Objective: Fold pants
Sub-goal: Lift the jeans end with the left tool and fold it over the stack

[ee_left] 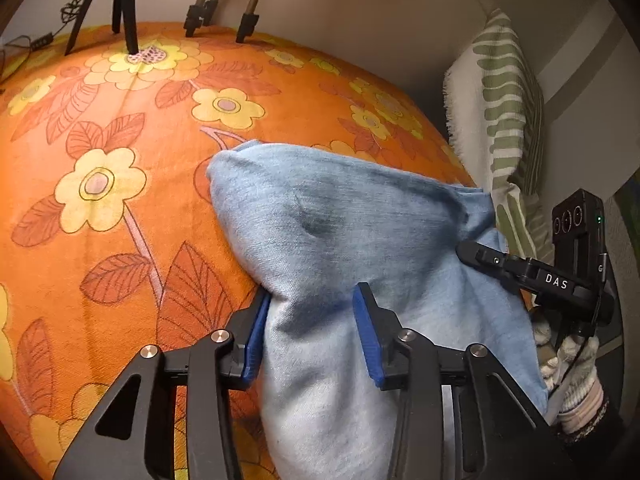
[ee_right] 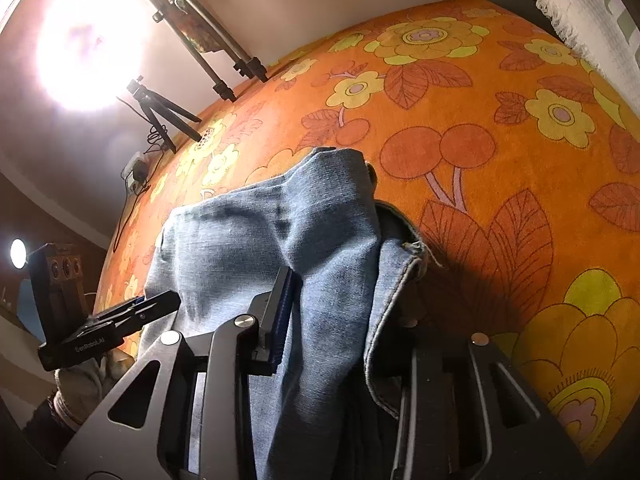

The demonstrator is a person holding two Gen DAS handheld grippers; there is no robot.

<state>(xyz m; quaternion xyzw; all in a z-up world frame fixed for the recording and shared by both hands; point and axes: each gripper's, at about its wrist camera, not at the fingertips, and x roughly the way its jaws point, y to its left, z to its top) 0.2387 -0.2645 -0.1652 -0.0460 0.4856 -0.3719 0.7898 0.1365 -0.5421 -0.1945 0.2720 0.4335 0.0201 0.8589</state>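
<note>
the pants (ee_left: 320, 232) are soft, limp denim, bunched and lifted above the orange bedspread (ee_left: 120, 160). left tongs (ee_left: 310, 336) and right tongs (ee_right: 332, 320) each pinch a thick fold; hems and seams likely give the firmest hold.

The pants (ee_left: 336, 240) lie bunched on the bedspread (ee_left: 120, 160), running forward from between the left gripper's (ee_left: 316, 320) jaws and, in the right wrist view, from between the right gripper's (ee_right: 344, 304) jaws, with a hem edge draped over the right jaw there. Right of the left jaws, the right gripper (ee_left: 472, 254) meets the same cloth at its side, and a pillow (ee_left: 496, 104) stands behind it against the wall. Far ahead of both pairs of jaws, tripod legs (ee_left: 124, 8) stand on the bedspread's back edge, and the left gripper (ee_right: 160, 304) shows left of the right jaws.
</note>
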